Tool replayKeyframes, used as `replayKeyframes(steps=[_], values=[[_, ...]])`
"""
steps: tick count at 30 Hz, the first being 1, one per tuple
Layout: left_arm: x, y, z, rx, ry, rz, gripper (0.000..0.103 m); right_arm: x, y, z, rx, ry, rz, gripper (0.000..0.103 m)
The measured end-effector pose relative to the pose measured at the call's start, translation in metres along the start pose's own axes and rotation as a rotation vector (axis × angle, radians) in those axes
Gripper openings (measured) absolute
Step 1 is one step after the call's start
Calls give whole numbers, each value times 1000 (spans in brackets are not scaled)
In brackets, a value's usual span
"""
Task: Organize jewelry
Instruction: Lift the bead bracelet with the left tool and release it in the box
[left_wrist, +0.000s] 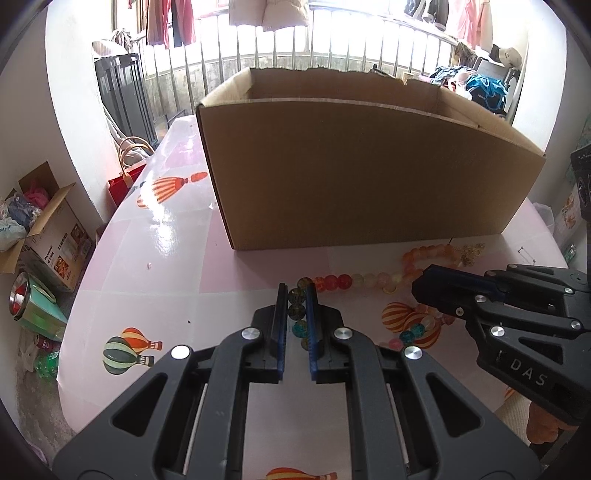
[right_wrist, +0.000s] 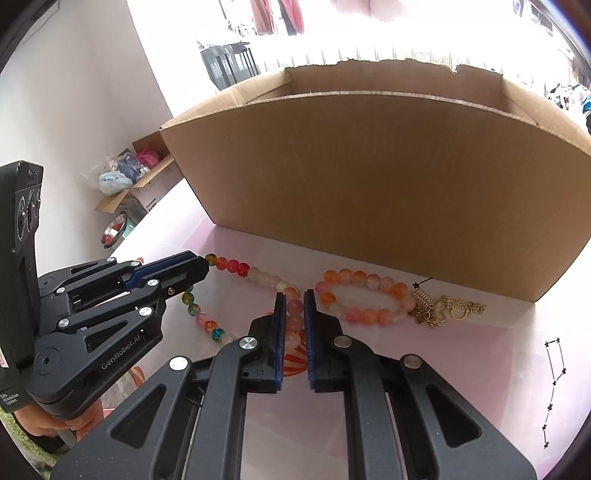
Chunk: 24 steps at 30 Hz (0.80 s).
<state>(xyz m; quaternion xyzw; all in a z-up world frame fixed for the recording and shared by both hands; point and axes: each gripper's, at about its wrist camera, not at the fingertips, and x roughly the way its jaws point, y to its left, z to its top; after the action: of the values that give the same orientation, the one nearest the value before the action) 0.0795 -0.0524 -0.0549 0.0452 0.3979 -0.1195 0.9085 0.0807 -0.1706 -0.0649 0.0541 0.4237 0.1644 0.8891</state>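
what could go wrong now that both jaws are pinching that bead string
1. Both the left gripper and the right gripper are shut on the one bead necklace; pulling them apart could snap the string and scatter the beads.
2. The cardboard box has a tall front wall; a low lift could snag the hanging beads on it.
3. The necklace touches the orange bracelet with gold charms, so lifting may drag the bracelet along.
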Motion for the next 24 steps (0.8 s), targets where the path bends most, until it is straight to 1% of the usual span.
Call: replayKeyframes(steps=[9, 24], values=[[-20, -3, 3, 5, -38, -5, 8, -16, 2, 3, -8, -30, -5, 10], [-59, -13, 12, 29, -125, -11, 8, -53, 8, 4, -33, -101, -16, 10]])
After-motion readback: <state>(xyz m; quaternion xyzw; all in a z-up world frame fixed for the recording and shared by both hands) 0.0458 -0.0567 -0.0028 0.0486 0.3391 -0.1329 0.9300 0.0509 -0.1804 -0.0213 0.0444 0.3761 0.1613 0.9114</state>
